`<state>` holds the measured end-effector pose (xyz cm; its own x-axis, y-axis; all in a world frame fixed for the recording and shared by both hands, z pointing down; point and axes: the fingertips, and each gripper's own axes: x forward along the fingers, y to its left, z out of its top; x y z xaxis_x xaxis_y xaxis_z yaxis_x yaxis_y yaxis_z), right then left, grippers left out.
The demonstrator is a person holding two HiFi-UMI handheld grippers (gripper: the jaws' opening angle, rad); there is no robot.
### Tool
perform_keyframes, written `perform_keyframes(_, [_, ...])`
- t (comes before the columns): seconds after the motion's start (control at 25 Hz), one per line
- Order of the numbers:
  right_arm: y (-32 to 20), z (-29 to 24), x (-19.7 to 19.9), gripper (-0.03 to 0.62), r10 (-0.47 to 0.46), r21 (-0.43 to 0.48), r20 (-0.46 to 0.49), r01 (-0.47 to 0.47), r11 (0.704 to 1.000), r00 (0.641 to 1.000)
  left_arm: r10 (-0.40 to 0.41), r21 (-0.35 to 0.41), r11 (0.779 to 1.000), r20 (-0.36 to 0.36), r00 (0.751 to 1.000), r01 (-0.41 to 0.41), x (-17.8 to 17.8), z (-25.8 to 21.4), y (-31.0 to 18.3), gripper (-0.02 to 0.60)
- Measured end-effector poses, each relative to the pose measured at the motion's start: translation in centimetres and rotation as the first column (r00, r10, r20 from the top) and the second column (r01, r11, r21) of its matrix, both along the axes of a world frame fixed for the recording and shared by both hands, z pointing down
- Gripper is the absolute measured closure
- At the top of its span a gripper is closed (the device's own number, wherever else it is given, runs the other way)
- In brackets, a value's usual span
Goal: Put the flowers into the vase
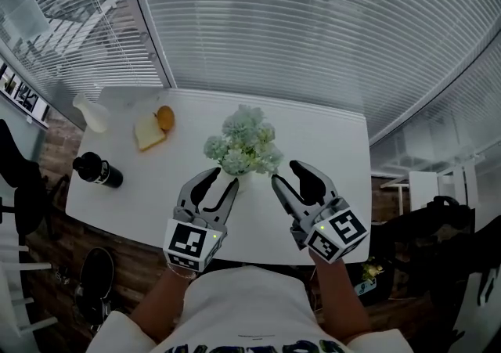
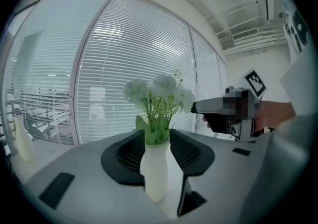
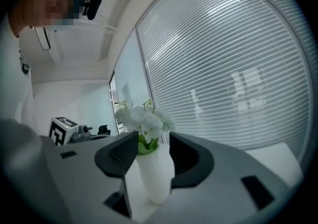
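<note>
A bunch of pale flowers point(image 1: 244, 140) stands upright in a small white vase point(image 1: 239, 180) at the middle of the white table point(image 1: 329, 132). My left gripper point(image 1: 223, 179) is just left of the vase, jaws apart, with its right fingertip close to the neck. My right gripper point(image 1: 284, 171) is a little off to the right, open and holding nothing. In the left gripper view the vase point(image 2: 156, 168) and flowers point(image 2: 159, 89) line up with the jaw gap; I see no pad pressing. In the right gripper view the vase point(image 3: 155, 173) also stands ahead of the gap.
At the table's left end are a white jug point(image 1: 92, 115), a slice of bread point(image 1: 147, 134), a round orange bun point(image 1: 165, 117) and a black bottle point(image 1: 98, 170) lying on its side. Window blinds point(image 1: 297, 23) run behind the table. The near table edge lies under my hands.
</note>
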<state>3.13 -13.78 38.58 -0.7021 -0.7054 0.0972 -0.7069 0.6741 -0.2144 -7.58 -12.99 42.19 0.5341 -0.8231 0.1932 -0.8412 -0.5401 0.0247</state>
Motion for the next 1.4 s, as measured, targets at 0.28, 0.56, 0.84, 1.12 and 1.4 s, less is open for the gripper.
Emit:
perform_keyframes(0.28, [1.2,-1.1,1.8,0.43,0.082,0.092,-0.126,-0.07,0.993,0.989,-0.03,0.024,0.999,-0.032,0.999,0.03,-0.9,-1.1,1.3,0.428])
perform_keyframes(0.56, [2.6,-1.8,3.7,0.471,0.145,0.137,-0.202,-0.119,0.983,0.969,-0.051,0.057,0.997,-0.073,0.996,0.055,-1.4,-2.7,2.3,0.463])
perform_keyframes(0.84, [4.2,-1.5,5.5,0.51,0.208,0.142,-0.212,-0.18,0.973,0.955,-0.067,0.092,0.993,-0.097,0.993,0.076,-1.4,-3.7,3.2,0.499])
perform_keyframes(1.12, [5.4,-1.3,6.4,0.531,0.236,0.129,-0.216,-0.212,0.969,0.947,-0.081,0.084,0.992,-0.108,0.991,0.09,-2.0,-3.6,3.5,0.511])
perform_keyframes(1.4, [5.8,-0.7,6.8,0.542,0.25,0.114,-0.219,-0.23,0.967,0.943,-0.096,0.079,0.991,-0.115,0.989,0.105,-2.4,-3.2,3.8,0.522])
